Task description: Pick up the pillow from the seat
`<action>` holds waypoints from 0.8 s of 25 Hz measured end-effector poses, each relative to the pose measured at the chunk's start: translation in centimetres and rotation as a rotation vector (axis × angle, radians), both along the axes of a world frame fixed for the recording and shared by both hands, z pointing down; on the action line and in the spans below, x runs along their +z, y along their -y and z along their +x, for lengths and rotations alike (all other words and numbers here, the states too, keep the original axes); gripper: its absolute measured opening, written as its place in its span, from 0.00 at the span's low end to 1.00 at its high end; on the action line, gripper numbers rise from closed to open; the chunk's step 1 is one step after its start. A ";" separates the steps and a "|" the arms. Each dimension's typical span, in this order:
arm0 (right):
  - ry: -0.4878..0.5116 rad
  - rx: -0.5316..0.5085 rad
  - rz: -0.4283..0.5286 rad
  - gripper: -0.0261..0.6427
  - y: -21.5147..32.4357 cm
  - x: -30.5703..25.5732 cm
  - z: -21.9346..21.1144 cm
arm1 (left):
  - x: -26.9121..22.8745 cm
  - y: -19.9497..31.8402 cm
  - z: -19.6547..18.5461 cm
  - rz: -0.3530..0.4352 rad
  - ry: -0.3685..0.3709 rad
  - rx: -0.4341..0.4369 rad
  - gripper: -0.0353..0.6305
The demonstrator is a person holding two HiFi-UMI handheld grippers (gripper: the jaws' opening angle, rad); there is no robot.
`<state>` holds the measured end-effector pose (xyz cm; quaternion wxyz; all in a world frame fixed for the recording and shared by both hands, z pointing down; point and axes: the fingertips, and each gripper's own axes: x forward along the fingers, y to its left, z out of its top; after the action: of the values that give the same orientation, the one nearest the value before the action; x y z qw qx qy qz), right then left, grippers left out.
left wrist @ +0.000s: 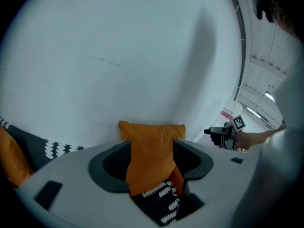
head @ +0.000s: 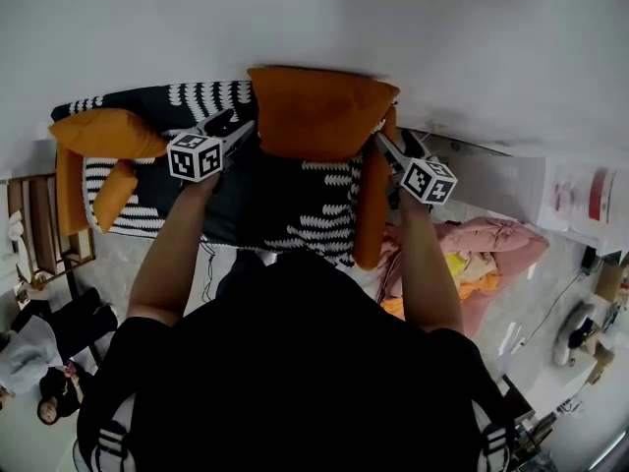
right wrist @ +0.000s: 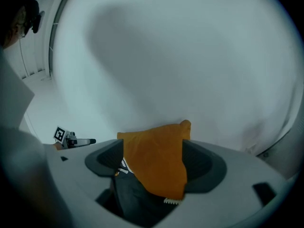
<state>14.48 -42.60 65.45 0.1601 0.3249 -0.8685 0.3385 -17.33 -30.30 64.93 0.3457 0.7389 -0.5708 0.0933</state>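
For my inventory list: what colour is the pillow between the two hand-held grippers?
Plain orange; the pillow shows best in the head view.

White wall (head: 413, 18), wooden rack (head: 37, 232) at left, pale floor (head: 123, 256); pink cloth heap (head: 496, 242) right

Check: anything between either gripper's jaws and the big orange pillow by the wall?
Nothing visible. The orange pillow already lies between the jaws of the left gripper and the right gripper, one at each side edge. Whether the jaws press on it I cannot tell. Above it is only the bare wall.
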 end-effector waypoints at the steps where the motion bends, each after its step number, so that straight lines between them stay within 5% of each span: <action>1: 0.000 0.002 -0.003 0.62 0.2 0.2 -0.1 | 0.1 0.3 0.0 0.001 -0.003 -0.003 0.46; 20: 0.016 0.028 -0.044 0.63 3.7 4.7 -1.4 | 4.9 3.1 -1.1 -0.037 -0.024 -0.050 0.56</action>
<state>13.05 -46.35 70.18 0.1557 0.3308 -0.8573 0.3625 -18.45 -33.37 69.80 0.3684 0.7190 -0.5830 0.0863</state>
